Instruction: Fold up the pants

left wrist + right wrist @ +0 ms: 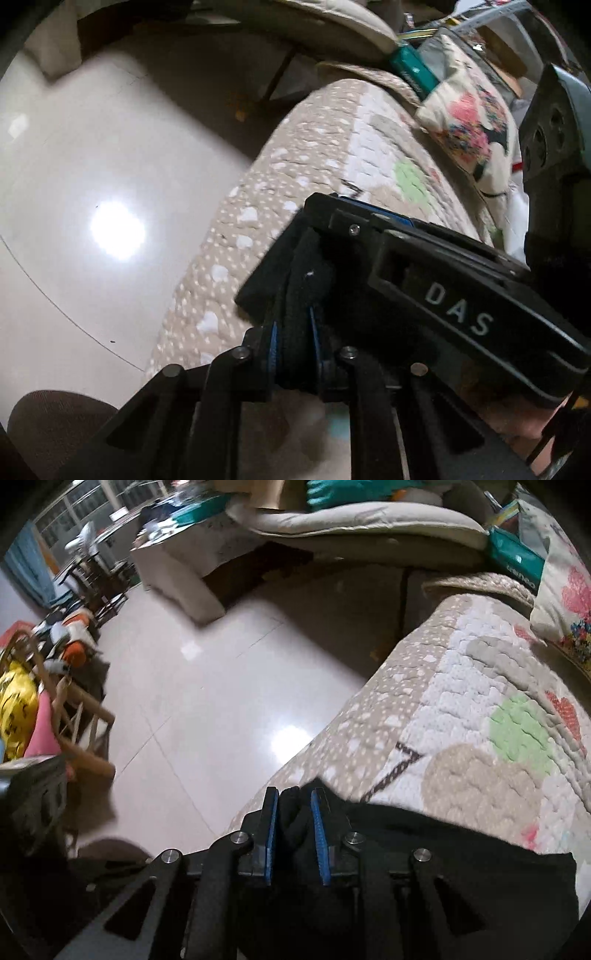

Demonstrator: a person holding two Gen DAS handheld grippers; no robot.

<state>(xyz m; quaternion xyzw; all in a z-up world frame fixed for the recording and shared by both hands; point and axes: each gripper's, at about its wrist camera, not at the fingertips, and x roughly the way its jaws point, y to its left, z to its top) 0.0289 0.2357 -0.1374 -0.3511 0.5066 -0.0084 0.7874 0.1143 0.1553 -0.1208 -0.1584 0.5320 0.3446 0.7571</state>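
Note:
The black pants (461,853) lie on a quilted bed cover (461,709) near its left edge. My right gripper (295,812) is shut on a bunched fold of the black pants cloth between its blue pads. My left gripper (293,291) is also shut on black pants cloth (295,295), over the bed's edge. The other gripper's black body marked DAS (443,280) crosses the left wrist view just right of my left fingers. Most of the pants are hidden in the left wrist view.
A glossy tiled floor (207,686) lies left of the bed. A flowered pillow (469,125) and a teal packet (413,66) sit at the bed's far end. A wooden rack with coloured clothes (44,716) stands at left. A cushioned bench (351,520) is at the back.

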